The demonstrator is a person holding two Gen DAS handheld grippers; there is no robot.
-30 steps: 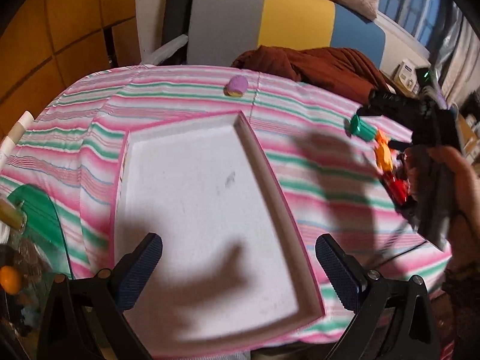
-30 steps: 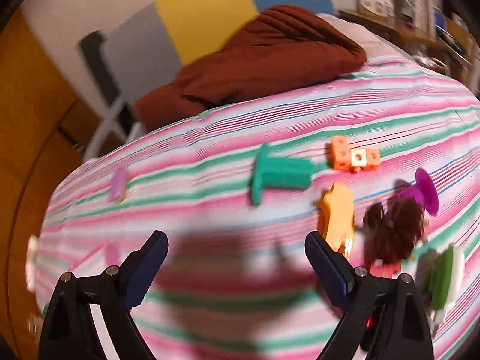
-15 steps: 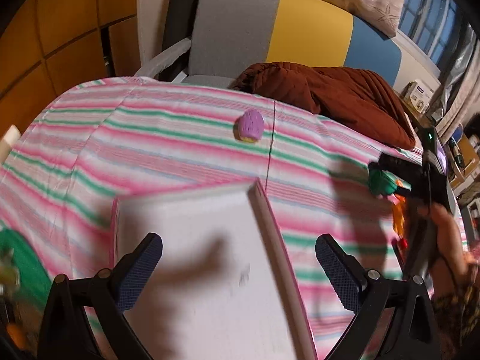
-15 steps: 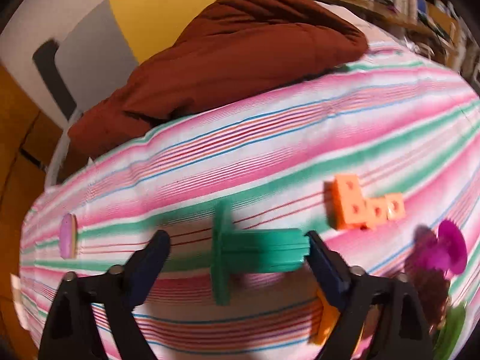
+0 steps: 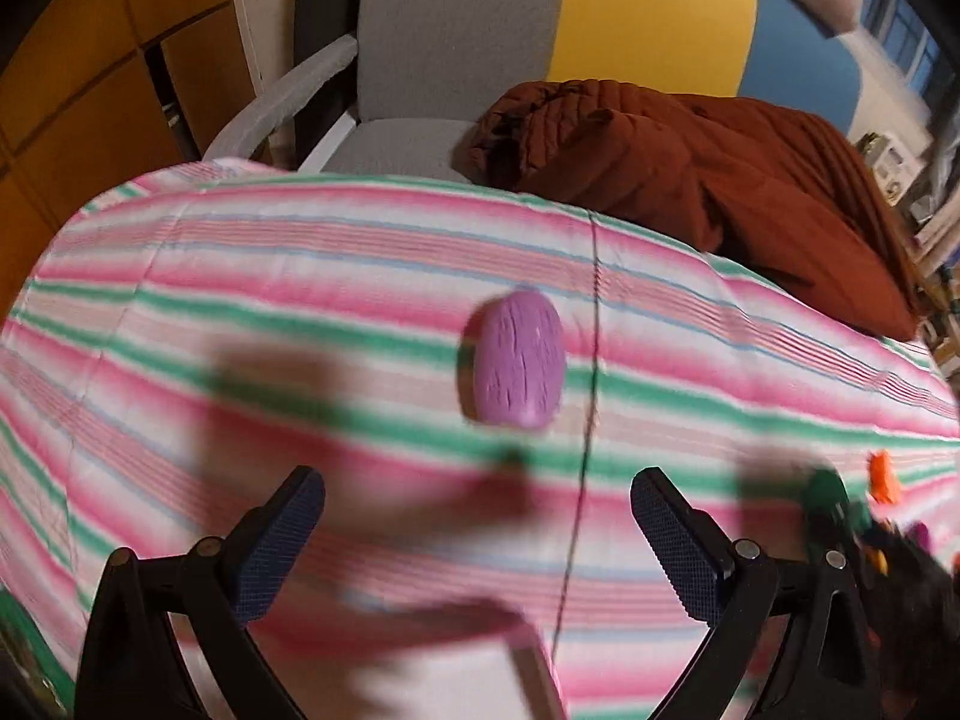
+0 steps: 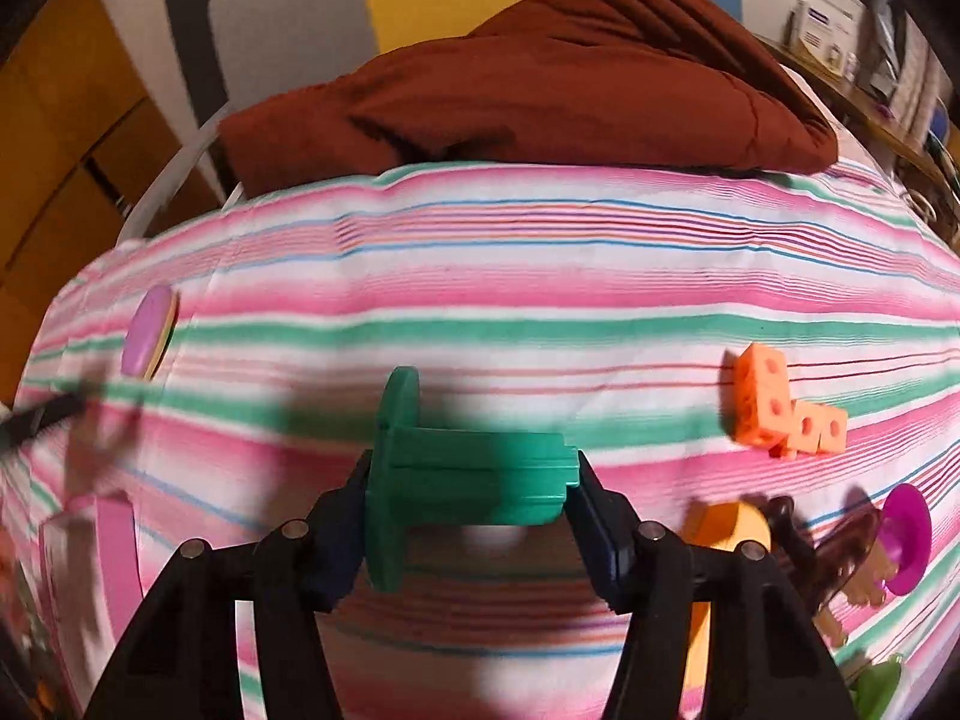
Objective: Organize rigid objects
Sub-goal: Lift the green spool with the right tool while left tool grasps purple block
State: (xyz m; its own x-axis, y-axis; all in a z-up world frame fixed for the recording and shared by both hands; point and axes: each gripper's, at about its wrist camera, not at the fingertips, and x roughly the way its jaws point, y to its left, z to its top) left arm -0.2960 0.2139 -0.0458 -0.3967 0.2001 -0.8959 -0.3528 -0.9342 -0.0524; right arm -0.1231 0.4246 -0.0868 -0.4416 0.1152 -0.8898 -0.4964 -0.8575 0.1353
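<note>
On the far left of the right wrist view we see a purple oval piece (image 6: 150,333) lying flat on the striped cloth (image 6: 540,276) that covers the counter, and below it a pink-edged corner of the white tray (image 6: 114,546), blurred. Moving in, our right tool (image 6: 474,501) has just been closing and now has a green peg (image 6: 462,477) between its jaws, one pad against the wide flange end and the other against the narrow end, so we read it as gripping the peg lengthwise, low over the cloth. Right of that sit the orange cubes (image 6: 780,411), joined in a short row and well apart from the peg, then an orange piece (image 6: 729,531) just beside the right finger, a dark brown piece (image 6: 828,546) touching a magenta disc (image 6: 906,537), and a green bit (image 6: 876,681) at the bottom right corner. Behind the counter lies a rust-brown jacket (image 6: 540,78). Over on the left wrist view, our left tool (image 5: 477,531) stands wide with nothing between its pads, hanging above the cloth with the purple oval piece (image 5: 519,360) just ahead of it, upright in the picture and blurred. A grey chair (image 5: 456,48) stands beyond the counter edge.
</note>
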